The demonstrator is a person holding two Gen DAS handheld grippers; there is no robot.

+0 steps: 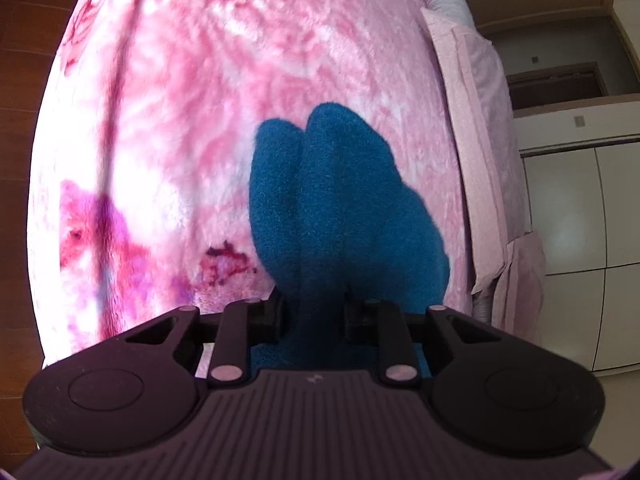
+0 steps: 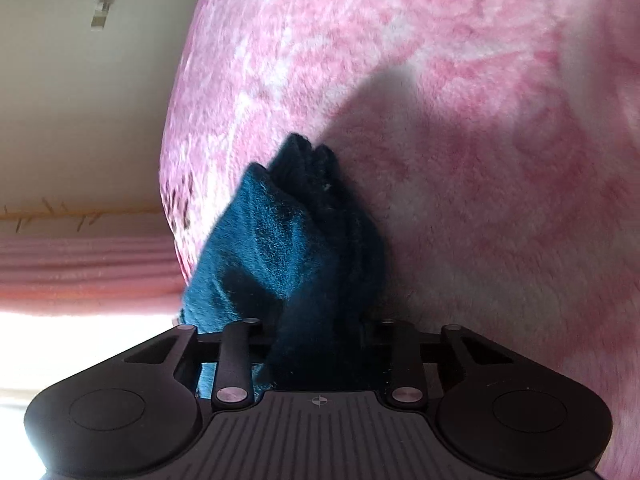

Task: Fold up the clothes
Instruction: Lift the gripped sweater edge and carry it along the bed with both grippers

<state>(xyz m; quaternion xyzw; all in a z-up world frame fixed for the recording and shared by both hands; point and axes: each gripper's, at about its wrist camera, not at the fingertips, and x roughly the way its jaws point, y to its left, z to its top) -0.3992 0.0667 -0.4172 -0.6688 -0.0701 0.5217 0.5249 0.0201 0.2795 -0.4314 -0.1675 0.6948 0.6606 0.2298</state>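
The left gripper (image 1: 314,312) and the right gripper (image 2: 320,332) are each clamped on a bunched blue fleece garment (image 1: 320,200), held above the pink blanket (image 1: 180,120) on the bed. Folding looks barely begun; no flat fold shows.

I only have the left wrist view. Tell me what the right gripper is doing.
Observer: The right gripper is shut on the blue cloth, bunched between its fingers.
Operator: Say what lies under it.
Observer: The pink blanket, with a dark shadow cast across it beside the cloth.
Operator: Report what's off to its side.
Observer: A cream wall and a pink curtain, with bright light below.
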